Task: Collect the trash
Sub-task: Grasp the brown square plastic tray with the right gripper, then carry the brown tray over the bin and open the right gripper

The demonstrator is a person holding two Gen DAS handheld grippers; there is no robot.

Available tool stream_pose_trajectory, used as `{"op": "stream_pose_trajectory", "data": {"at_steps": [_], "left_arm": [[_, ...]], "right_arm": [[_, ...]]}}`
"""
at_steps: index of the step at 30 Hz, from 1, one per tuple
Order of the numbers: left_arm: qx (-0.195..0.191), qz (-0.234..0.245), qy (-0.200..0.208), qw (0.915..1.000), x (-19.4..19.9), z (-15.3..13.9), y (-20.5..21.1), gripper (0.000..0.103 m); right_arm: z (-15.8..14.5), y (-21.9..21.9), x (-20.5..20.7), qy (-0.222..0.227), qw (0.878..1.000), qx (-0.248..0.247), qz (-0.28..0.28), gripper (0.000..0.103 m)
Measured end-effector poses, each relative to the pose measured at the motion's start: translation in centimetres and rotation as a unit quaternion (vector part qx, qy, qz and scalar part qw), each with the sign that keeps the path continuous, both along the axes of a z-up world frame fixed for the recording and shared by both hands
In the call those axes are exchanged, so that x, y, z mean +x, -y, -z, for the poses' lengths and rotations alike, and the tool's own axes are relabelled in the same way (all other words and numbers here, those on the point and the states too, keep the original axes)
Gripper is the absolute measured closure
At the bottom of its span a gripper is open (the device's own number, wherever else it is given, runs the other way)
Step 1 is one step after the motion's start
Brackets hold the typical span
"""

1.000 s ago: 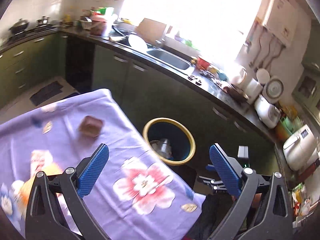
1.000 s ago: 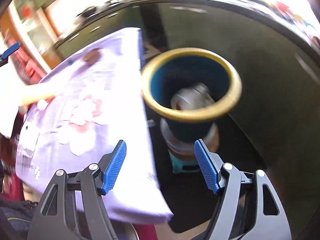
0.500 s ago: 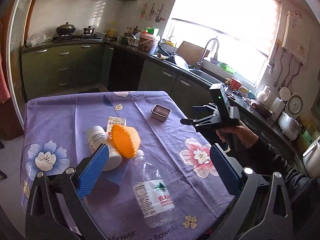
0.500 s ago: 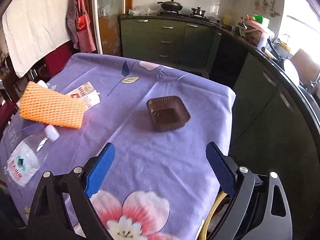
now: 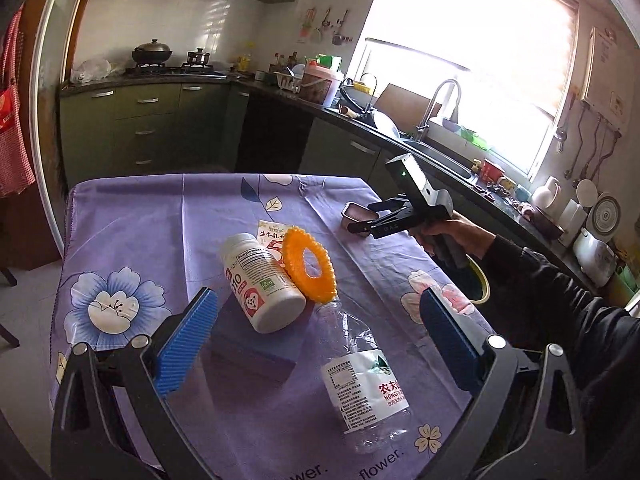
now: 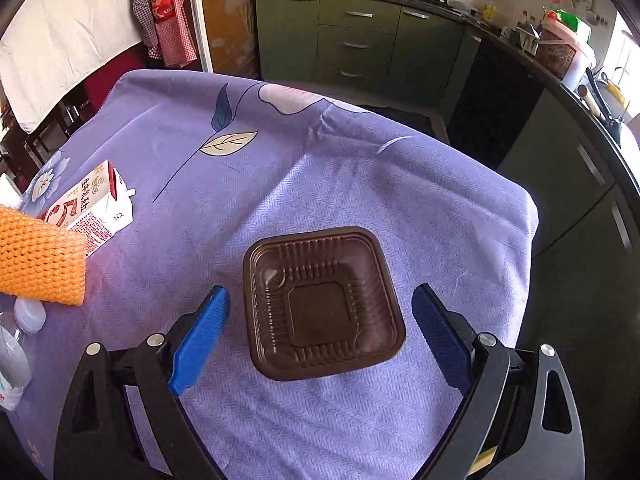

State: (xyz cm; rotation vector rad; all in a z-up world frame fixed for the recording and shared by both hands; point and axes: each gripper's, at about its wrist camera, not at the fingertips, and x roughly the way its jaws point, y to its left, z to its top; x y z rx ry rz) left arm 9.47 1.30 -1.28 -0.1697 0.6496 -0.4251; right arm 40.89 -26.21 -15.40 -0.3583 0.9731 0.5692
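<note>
A brown plastic tray (image 6: 322,304) lies on the purple flowered tablecloth (image 6: 340,168). My right gripper (image 6: 320,330) is open, one finger on each side of the tray, and also shows in the left wrist view (image 5: 362,218). My left gripper (image 5: 316,340) is open above a clear water bottle (image 5: 360,376), a white supplement bottle (image 5: 260,280), an orange foam net (image 5: 308,266) and a milk carton (image 5: 272,236). The carton (image 6: 88,210) and the net (image 6: 40,264) also show in the right wrist view.
A yellow-rimmed bin (image 5: 482,280) stands beside the table's right edge, mostly hidden by the person's arm. Green kitchen cabinets (image 5: 160,120) and a counter with a sink (image 5: 440,156) run behind and to the right. The table edge drops off just right of the brown tray.
Both grippers swung from the bin back over the table. The right gripper then moved in until its open fingers straddle the brown tray. The left one now hovers over the bottles.
</note>
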Motion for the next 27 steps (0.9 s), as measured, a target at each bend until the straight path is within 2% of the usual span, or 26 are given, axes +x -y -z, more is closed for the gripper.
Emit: {"op": "stream_pose_trajectory", "data": {"at_steps": [4, 5, 7, 13, 21, 27], "left_arm": [[-0.003, 0.006, -0.003, 1.0, 0.1, 0.2, 0.2, 0.007], [-0.002, 0.008, -0.003, 1.0, 0.0, 0.2, 0.4, 0.007], [0.001, 0.01, -0.002, 0.9999, -0.2, 0.1, 0.7, 0.007], [0.001, 0.013, 0.004, 0.9999, -1.0, -0.1, 1.0, 0.007], [0.007, 0.019, 0.012, 0.9997, -2.9, -0.4, 1.4, 0.007], [0.013, 0.029, 0.006, 0.9995, -3.7, -0.1, 2.4, 0.007]], "right_arm": [[0.3, -0.3, -0.2, -0.006, 1.0, -0.004, 0.003, 0.013], [0.5, -0.3, -0.1, -0.009, 1.0, -0.003, 0.004, 0.016], [0.6, -0.2, -0.3, -0.009, 1.0, -0.006, 0.012, 0.034], [-0.2, 0.7, -2.5, -0.012, 0.999, 0.017, 0.035, 0.035], [-4.2, 3.4, -12.0, 0.016, 0.995, 0.063, 0.07, 0.034], [-6.8, 9.2, -20.3, 0.036, 0.986, 0.09, 0.135, 0.033]]}}
